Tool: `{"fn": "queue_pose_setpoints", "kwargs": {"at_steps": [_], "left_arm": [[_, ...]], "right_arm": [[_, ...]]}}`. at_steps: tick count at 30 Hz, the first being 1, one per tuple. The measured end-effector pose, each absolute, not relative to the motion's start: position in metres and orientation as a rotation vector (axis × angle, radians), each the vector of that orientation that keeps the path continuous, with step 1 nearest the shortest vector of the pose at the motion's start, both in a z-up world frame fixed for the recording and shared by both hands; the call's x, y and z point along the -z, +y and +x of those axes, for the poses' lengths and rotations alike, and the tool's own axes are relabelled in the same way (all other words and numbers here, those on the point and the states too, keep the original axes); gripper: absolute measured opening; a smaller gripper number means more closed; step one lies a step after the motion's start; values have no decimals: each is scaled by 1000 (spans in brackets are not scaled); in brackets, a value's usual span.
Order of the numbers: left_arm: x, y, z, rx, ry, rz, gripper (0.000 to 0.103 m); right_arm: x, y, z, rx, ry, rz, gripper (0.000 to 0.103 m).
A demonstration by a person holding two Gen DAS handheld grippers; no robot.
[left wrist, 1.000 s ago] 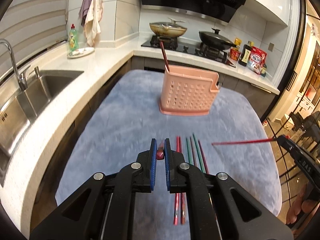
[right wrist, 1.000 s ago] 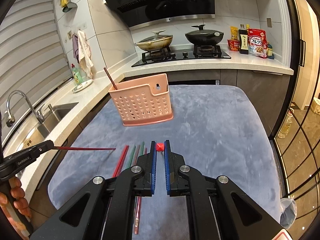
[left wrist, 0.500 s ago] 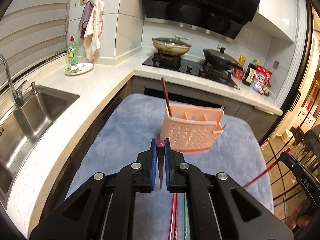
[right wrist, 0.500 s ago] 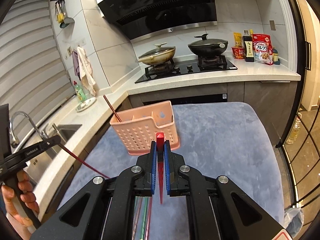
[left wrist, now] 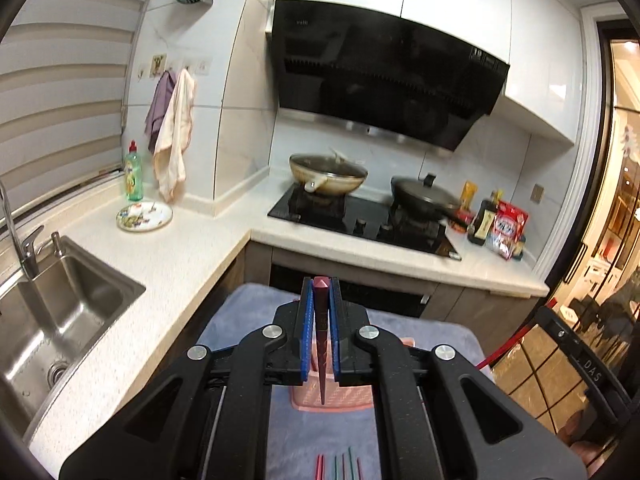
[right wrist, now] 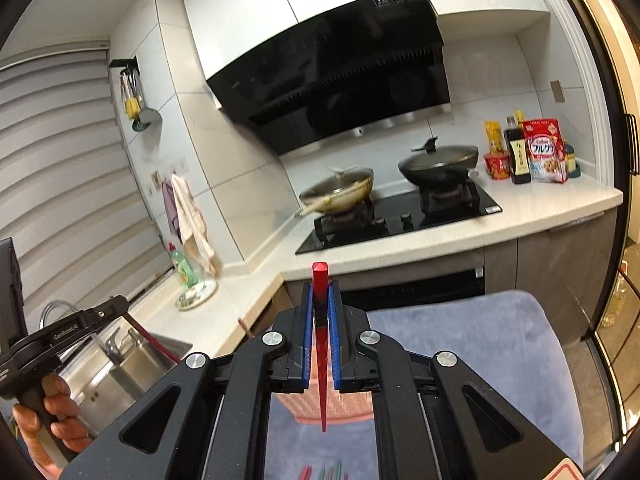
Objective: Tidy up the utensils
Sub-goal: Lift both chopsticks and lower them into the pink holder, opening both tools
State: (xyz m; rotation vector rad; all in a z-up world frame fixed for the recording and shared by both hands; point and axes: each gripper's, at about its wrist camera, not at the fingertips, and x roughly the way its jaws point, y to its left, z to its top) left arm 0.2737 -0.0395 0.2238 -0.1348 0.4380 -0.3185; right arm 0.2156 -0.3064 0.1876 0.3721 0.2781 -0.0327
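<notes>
At the centre of the left wrist view, the left gripper (left wrist: pixel 321 292) clamps a dark maroon chopstick (left wrist: pixel 321 344), square-headed and tapering to a downward point. The right gripper (right wrist: pixel 320 294) pinches a bright red chopstick (right wrist: pixel 321 360) the same way, above the pink basket (right wrist: pixel 316 410) at lower centre.

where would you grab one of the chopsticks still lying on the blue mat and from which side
Take one of the loose chopsticks near its thick end, coming straight down from above with the fingers across its width. They lie flat and side by side on the blue mat, so only a top-down pinch fits between neighbours. Start with an outer stick. Both grippers are full: the left gripper and right gripper each hold one.
</notes>
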Motion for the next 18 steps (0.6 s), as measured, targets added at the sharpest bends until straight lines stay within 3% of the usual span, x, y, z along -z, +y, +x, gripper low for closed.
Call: {"fn": "queue_pose_setpoints", "kwargs": {"at_steps": [8,18], "left_arm": [[-236,-54,309,287,381,-148,7],[-193,-60,345,277,455,-146,7]], "right_arm": [[-197,-315,262,50,226,403,7],[-141,-320,311,50,337,451,7]]}}
